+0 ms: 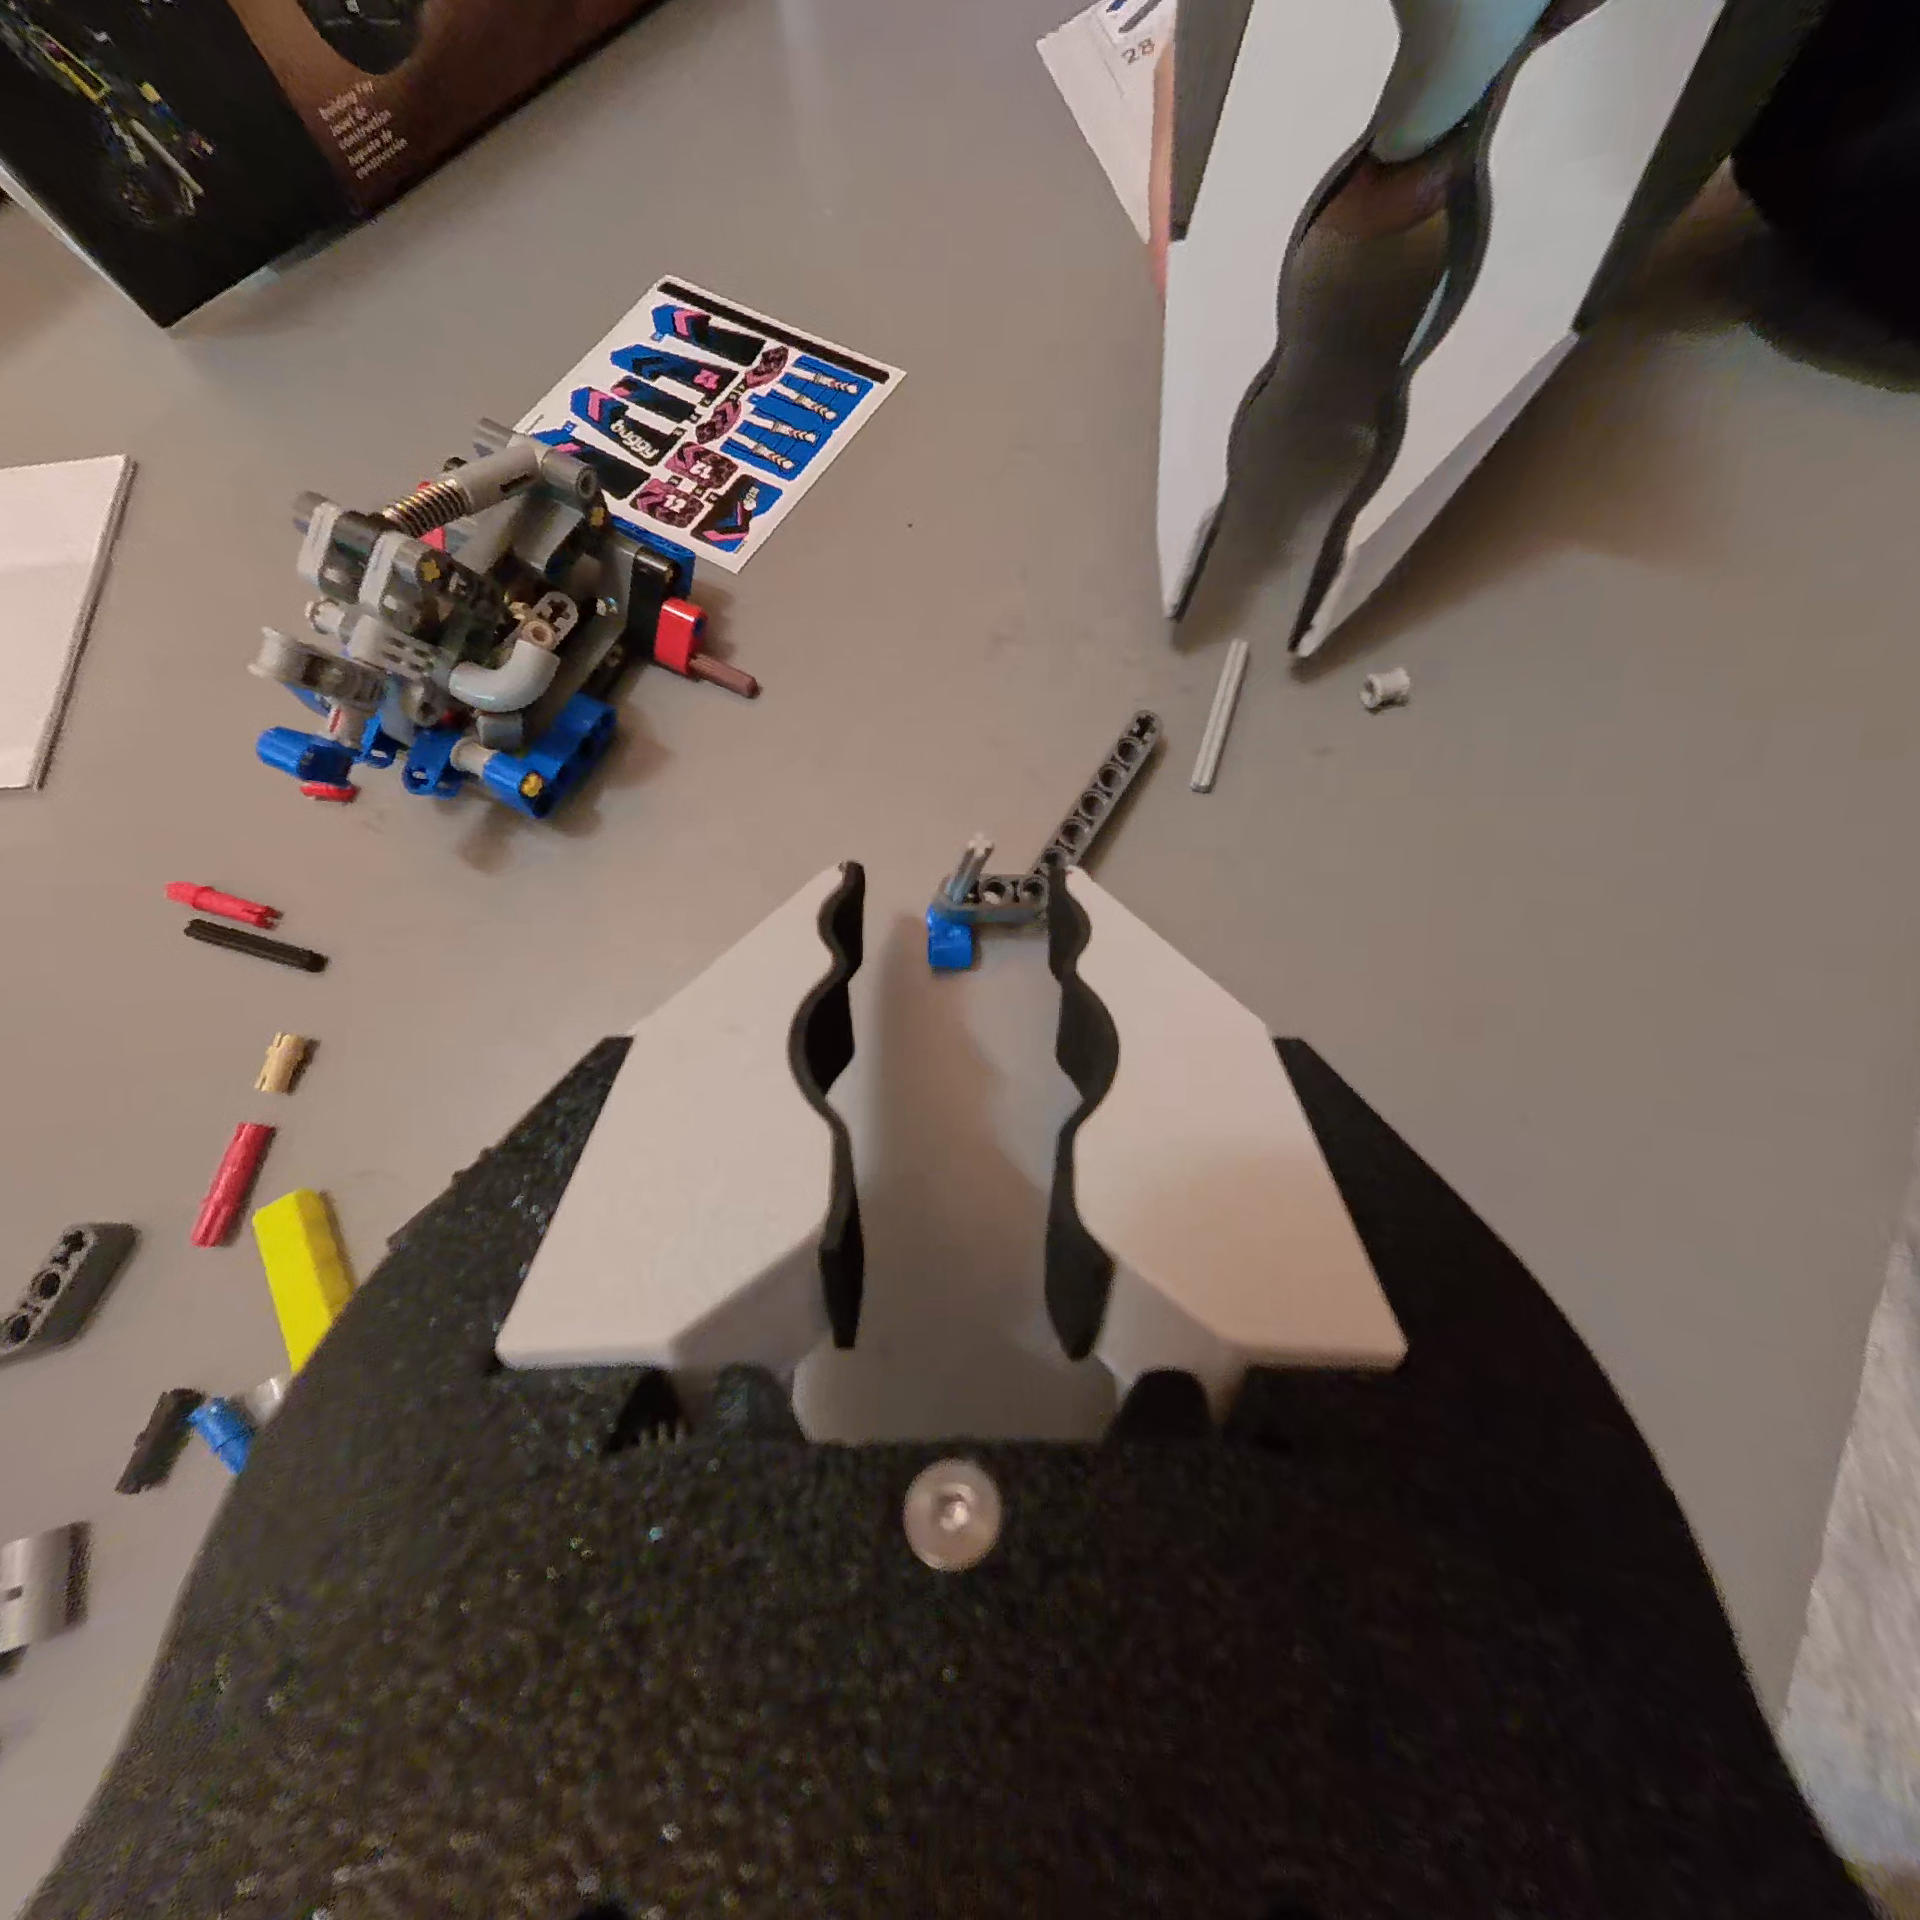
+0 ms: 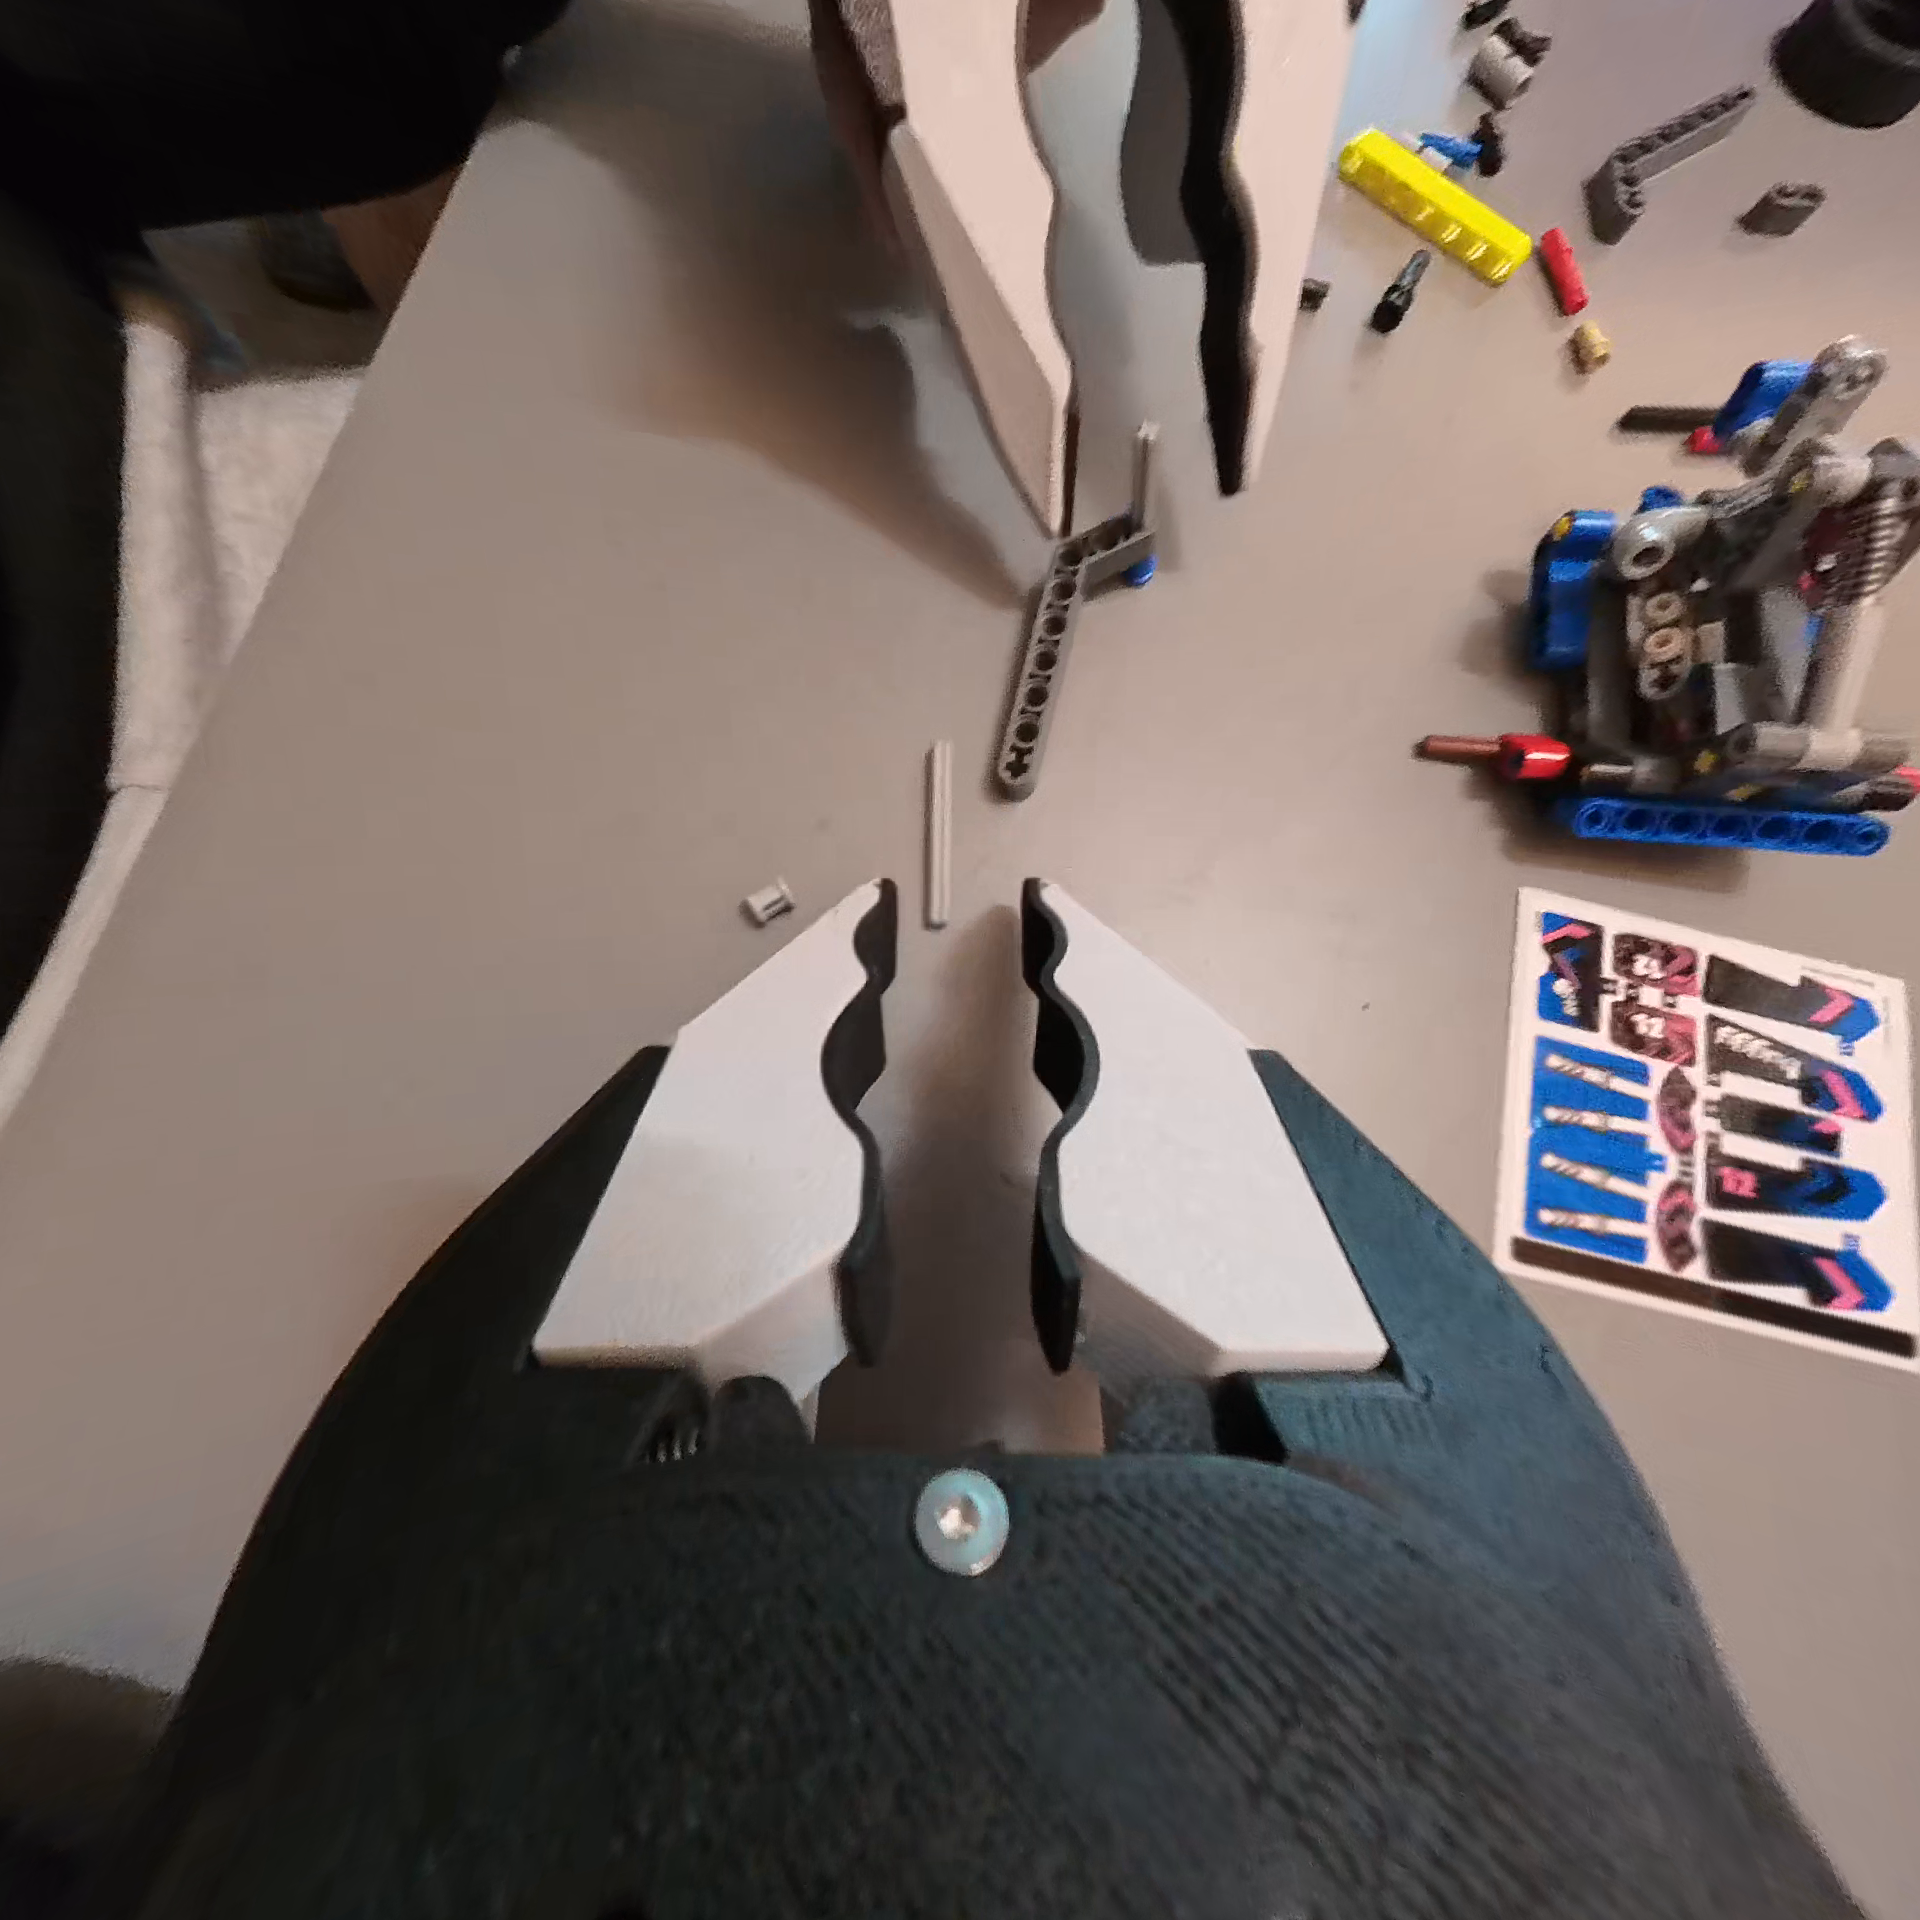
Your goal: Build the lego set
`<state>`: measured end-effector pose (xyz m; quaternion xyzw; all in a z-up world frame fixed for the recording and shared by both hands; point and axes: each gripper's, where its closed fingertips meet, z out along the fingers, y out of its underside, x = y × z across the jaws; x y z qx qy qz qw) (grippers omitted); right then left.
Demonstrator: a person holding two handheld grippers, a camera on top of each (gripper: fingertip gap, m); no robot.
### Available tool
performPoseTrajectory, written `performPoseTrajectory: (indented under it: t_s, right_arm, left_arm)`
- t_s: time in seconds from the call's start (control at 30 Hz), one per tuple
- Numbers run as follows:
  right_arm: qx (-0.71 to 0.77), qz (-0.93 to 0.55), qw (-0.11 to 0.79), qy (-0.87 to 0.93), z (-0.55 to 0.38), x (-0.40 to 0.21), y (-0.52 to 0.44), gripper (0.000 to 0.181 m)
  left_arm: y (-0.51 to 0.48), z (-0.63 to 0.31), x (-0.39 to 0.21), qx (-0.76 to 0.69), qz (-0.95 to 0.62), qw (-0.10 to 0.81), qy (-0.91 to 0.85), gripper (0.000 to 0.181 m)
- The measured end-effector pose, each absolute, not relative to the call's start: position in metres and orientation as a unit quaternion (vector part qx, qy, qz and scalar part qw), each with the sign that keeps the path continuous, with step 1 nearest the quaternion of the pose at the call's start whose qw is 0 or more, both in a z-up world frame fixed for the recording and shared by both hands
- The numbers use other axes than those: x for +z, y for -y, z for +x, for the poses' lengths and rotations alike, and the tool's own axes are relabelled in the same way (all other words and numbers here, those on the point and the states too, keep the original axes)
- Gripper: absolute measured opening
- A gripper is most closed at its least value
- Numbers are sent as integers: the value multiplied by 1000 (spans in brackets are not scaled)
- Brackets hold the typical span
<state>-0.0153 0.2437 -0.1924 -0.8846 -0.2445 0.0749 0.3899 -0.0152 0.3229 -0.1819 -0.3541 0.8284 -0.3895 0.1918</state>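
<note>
1. Left wrist view: the left gripper (image 1: 956,883) is hanging over the grey table (image 1: 1039,312) with its jaws spread and nothing between them. The dark L-shaped beam (image 1: 1081,821), with a blue pin (image 1: 951,940) stuck on it, is lying just past the tips. The half-built lego model (image 1: 457,634) is sitting well off to the side, partly on the sticker sheet (image 1: 727,416).

2. Same view: the beam could slide or spin away if only one fingertip is bumping it. The open table around it is giving good room.

3. Right wrist view: the right gripper (image 2: 956,894) is also spread and empty. The thin grey axle (image 2: 938,831) is lying right at its tips, and a tiny grey bush (image 2: 769,899) is just beside them.

4. Same view: the axle is round, so a poke could be rolling it. The table edge (image 2: 312,520) is near on that side, so small parts could be falling off.
</note>
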Motion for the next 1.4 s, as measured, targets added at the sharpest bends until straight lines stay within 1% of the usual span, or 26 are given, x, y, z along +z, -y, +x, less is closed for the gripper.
performPoseTrajectory:
  t_s: [0.13,0.2,0.3,0.37,0.4,0.47,0.53,0.63,0.7,0.77,0.83,0.87,1.07,1.13,1.23,1.3,1.33,1.37,1.4]
  right_arm:
    - [89,-881,389,252,-25,-199,-242,18]
    - [80,-882,388,253,-25,-200,-246,2]
    - [65,-883,384,262,-22,-200,-247,2]
    - [49,-877,401,261,-17,-195,-248,2]
    - [53,-865,429,256,-18,-186,-251,2]
    - [60,-821,513,241,-20,-155,-258,2]
    - [53,-775,593,210,-17,-124,-264,2]
    - [49,-731,656,182,-13,-101,-263,2]
    - [48,-711,679,177,-14,-91,-263,2]
    - [52,-709,678,188,-20,-92,-264,2]
    - [33,-716,669,197,-22,-97,-267,2]
    - [29,-720,663,201,-23,-100,-269,2]
    - [24,-733,650,200,-26,-108,-275,2]
    - [16,-748,631,206,-26,-118,-277,2]
    - [0,-764,605,225,-28,-130,-278,3]
    - [-18,-771,593,231,-27,-136,-280,10]
    - [-19,-774,586,238,-29,-138,-281,11]
    - [-18,-777,580,243,-31,-141,-281,11]
    - [-30,-782,575,239,-29,-142,-283,6]
  left_arm:
    - [-328,-18,-164,-391,-352,213,-824,30]
    - [-326,-20,-151,-394,-343,226,-822,26]
    - [-312,-30,-137,-395,-312,226,-834,22]
    - [-297,-37,-133,-399,-290,214,-843,22]
    - [-293,-36,-132,-401,-290,213,-843,23]
    - [-289,-28,-129,-412,-312,220,-827,24]
    - [-283,-22,-121,-452,-327,214,-802,25]
    - [-278,-19,-106,-513,-332,204,-765,24]
    - [-275,-19,-102,-534,-332,195,-753,24]
    - [-270,-18,-98,-553,-326,191,-743,19]
    - [-266,-20,-94,-571,-313,183,-737,6]
    - [-265,-20,-92,-576,-312,184,-733,3]
    - [-266,-21,-98,-568,-294,193,-744,1]
    - [-267,-18,-107,-543,-293,205,-760,1]
    - [-265,-18,-117,-518,-300,195,-777,1]
    - [-262,-18,-119,-515,-302,187,-780,1]
    - [-260,-18,-121,-512,-300,187,-782,1]
    - [-260,-17,-122,-508,-303,191,-783,1]
    - [-260,-17,-124,-504,-303,188,-787,1]
